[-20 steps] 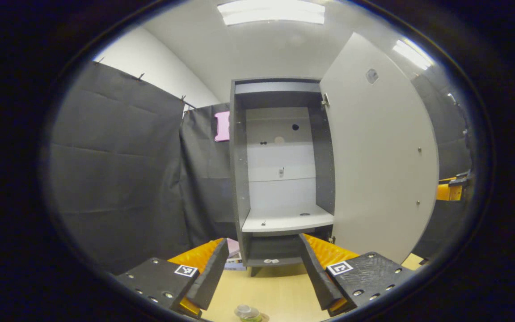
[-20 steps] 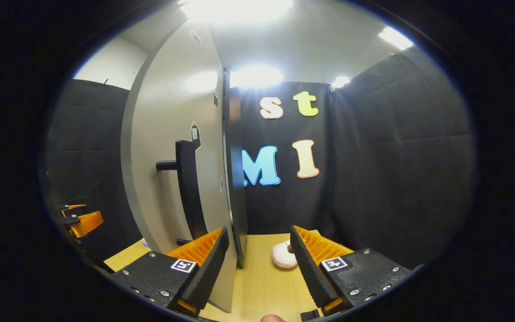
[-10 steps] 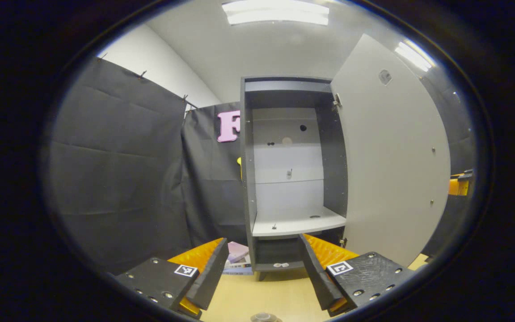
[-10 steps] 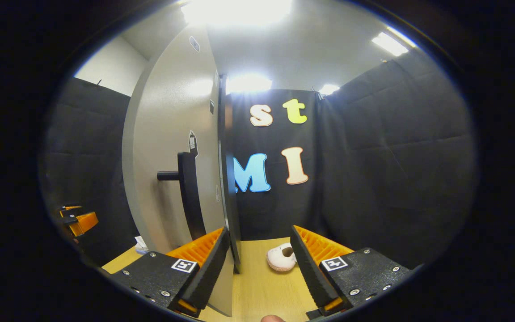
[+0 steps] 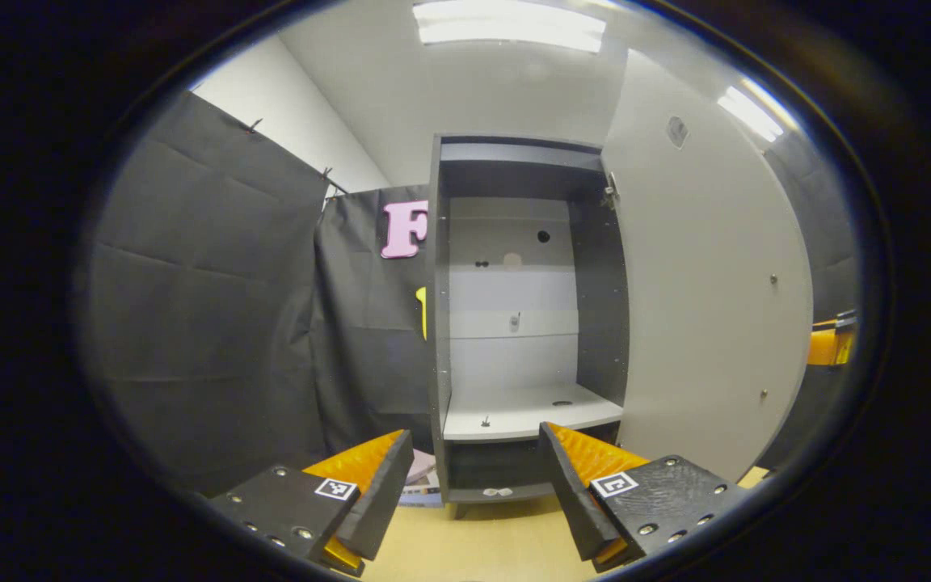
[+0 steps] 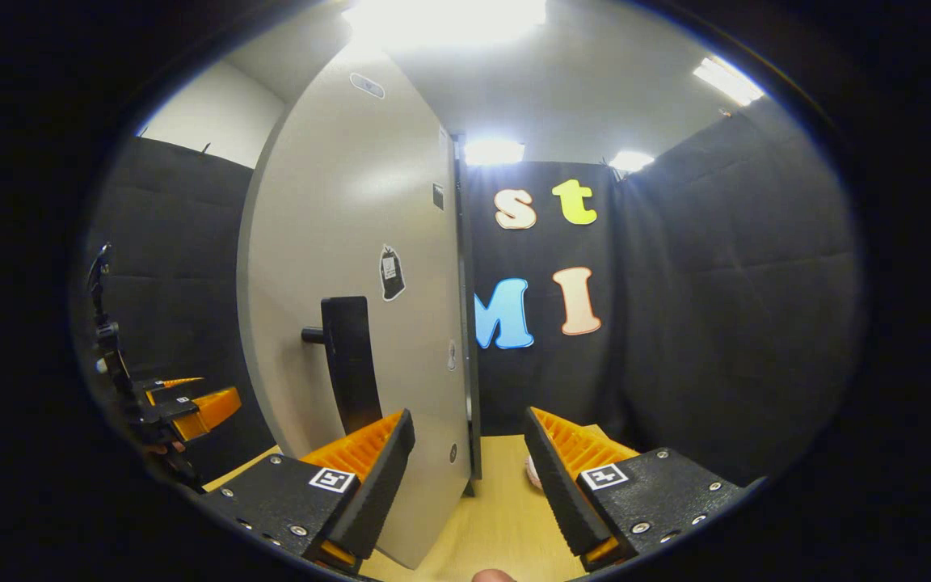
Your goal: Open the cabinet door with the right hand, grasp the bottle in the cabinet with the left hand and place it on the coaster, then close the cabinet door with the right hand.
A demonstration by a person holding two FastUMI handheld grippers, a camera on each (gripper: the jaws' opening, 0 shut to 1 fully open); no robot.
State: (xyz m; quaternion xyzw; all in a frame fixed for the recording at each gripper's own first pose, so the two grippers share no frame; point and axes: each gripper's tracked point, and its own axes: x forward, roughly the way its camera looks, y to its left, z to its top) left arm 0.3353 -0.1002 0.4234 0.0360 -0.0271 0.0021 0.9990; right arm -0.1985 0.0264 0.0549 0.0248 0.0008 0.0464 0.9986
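Our left claw (image 5: pixel 475 493), open and empty, has drawn back; our right claw (image 6: pixel 469 477), also open, is swinging the cabinet door (image 6: pixel 352 267) shut.

Open cabinet door (image 5: pixel 708 283) beside bare shelf (image 5: pixel 526 410)

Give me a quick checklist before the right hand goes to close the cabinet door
1. Cabinet door swung open, free to close: ok.
2. Door handle in sight ahead of the right gripper: ok.
3. Right gripper open and holding nothing: ok.
4. Left gripper open, out of the cabinet: ok.
5. Cabinet shelf free of the bottle: ok.
6. Bottle standing on the coaster: cannot tell.
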